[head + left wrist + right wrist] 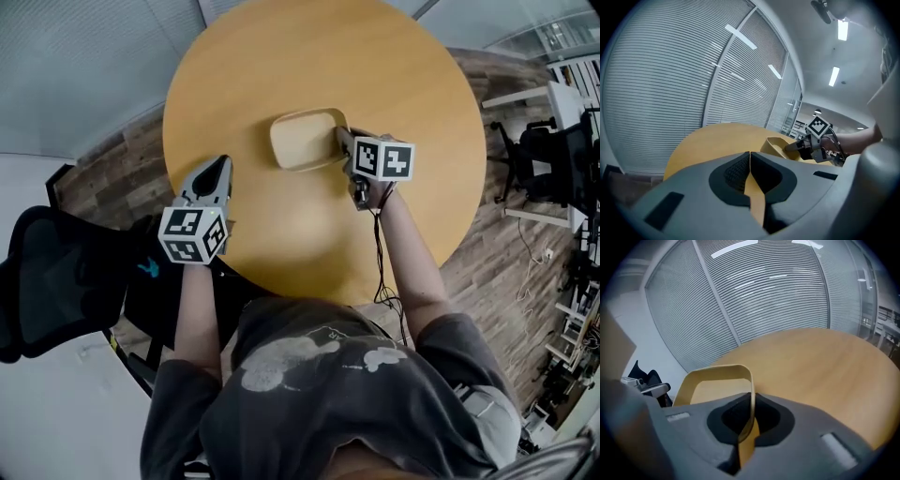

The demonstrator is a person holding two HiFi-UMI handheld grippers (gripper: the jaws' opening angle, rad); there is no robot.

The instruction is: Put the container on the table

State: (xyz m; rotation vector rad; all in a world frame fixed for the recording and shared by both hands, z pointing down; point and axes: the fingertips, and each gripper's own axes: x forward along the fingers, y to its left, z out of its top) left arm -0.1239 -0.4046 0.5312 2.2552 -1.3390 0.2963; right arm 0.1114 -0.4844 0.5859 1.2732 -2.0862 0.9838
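Right gripper view: jaws tight on container [717, 370] (table [825, 366] beneath).

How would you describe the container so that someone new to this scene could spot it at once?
Find the round wooden table that fills the head view. Near its centre is the container, a shallow open tub with rounded corners, slightly paler than the tabletop. The right gripper pinches its rim, while the left gripper is shut on nothing near the table's edge.

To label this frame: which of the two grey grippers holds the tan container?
The right gripper: its jaws pinch the rim of the tan rectangular container; the left gripper is shut and empty.
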